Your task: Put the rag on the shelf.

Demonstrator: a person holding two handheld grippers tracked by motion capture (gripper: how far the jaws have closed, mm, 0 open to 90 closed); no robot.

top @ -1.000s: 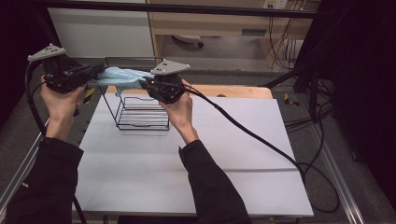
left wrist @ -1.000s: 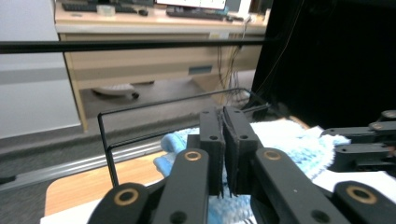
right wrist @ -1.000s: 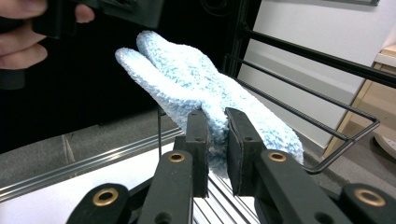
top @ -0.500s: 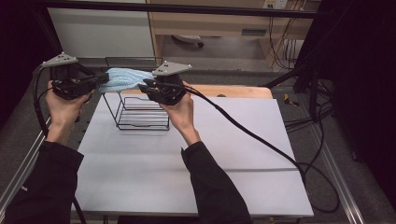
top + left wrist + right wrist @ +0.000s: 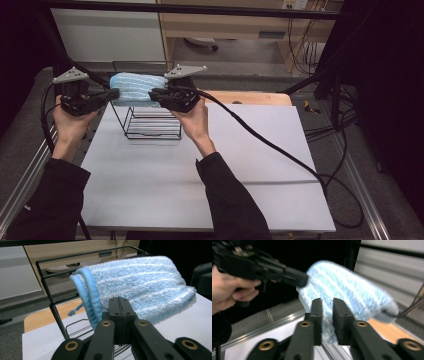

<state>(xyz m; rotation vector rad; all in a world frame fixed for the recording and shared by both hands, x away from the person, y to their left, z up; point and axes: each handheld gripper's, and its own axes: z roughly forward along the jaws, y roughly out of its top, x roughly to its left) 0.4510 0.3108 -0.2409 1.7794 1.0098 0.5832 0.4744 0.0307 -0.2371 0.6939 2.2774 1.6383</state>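
A folded light-blue striped towel hangs between my two grippers, just over the top of a black wire basket. My left gripper holds the towel's left end; in the left gripper view its jaws are pressed together at the lower edge of the towel. My right gripper is at the right end. In the right gripper view its jaws have just been closing with the towel between them, and a narrow gap remains. The left gripper touches the towel's far side there.
The basket stands at the back left of a white table, in front of a wooden board. The right gripper's cable trails across the table to the right edge. Dark frame bars and loose cables surround the table.
The left hand has come down and inward with the towel's end. The towel now sits lower, close over the basket's top. The right hand has stayed put.
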